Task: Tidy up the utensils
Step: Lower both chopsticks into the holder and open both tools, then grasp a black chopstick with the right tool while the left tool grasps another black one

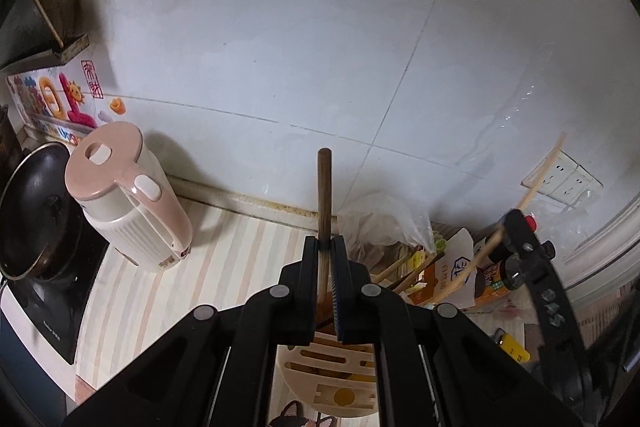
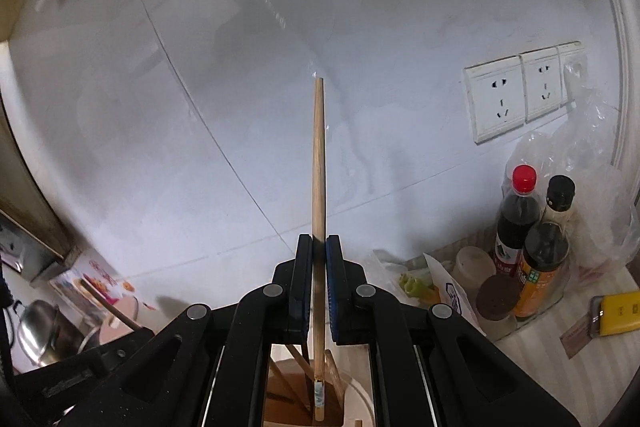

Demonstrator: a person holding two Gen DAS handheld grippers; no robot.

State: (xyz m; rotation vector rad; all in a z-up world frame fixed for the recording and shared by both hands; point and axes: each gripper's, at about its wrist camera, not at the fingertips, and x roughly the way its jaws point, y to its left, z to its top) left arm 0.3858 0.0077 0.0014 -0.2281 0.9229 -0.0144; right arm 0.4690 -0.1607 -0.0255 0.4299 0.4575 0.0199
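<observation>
My left gripper [image 1: 325, 247] is shut on a dark wooden utensil handle [image 1: 324, 187] that stands upright above a beige slotted utensil holder [image 1: 332, 367]. My right gripper [image 2: 319, 247] is shut on a long light wooden chopstick [image 2: 319, 163], held upright with its lower end inside the holder's compartment [image 2: 352, 399], beside several other wooden sticks [image 2: 292, 375]. The right gripper also shows in the left wrist view [image 1: 516, 223], still holding its chopstick [image 1: 540, 179].
A pink and white kettle [image 1: 128, 203] and a black pan [image 1: 32, 211] on a cooktop stand to the left. Sauce bottles [image 2: 520, 219], plastic bags [image 1: 380, 223], a yellow item [image 2: 618, 313] and wall sockets [image 2: 516, 95] lie to the right. A tiled wall is behind.
</observation>
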